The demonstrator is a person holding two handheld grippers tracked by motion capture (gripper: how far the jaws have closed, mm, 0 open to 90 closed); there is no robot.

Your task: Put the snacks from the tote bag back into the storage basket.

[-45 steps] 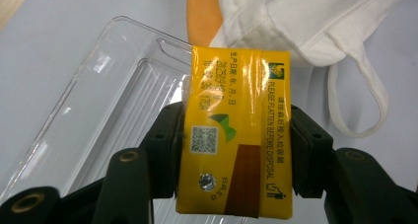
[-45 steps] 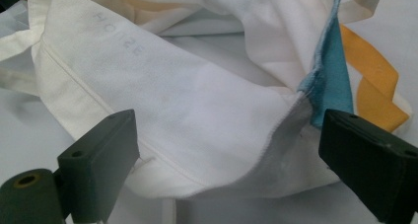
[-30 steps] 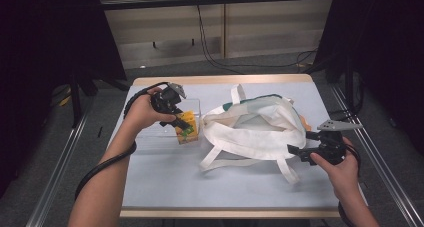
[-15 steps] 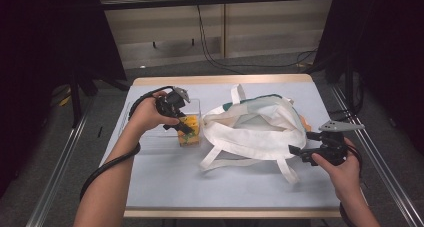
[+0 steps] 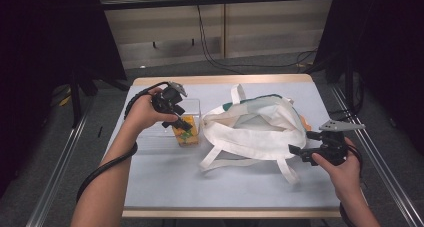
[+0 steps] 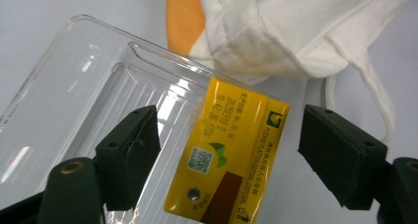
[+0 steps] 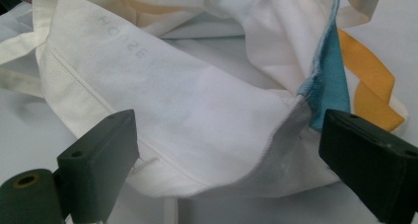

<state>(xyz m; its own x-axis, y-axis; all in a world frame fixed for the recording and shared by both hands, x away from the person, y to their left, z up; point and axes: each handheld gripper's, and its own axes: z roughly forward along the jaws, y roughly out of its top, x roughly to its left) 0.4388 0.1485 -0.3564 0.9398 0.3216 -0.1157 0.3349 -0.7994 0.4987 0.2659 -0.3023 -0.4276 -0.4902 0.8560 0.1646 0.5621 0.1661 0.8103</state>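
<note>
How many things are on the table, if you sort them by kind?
Yellow drink carton: 1
Clear plastic tray: 1
White cloth bag: 1
Total: 3

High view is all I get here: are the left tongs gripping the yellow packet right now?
Observer: No. In the left gripper view the left tongs have just been opening, and the yellow packet lies between the pads with a gap on each side.
Operator: What is the packet resting on?
Observer: On the clear tray, at the end nearest the white bag, with its printed side and a square code facing the camera.
Operator: And the right tongs at the bag?
Observer: The right tongs are open around the bag's white rim, and neither pad looks to press on it. Blue cloth shows at the bag's mouth.
</note>
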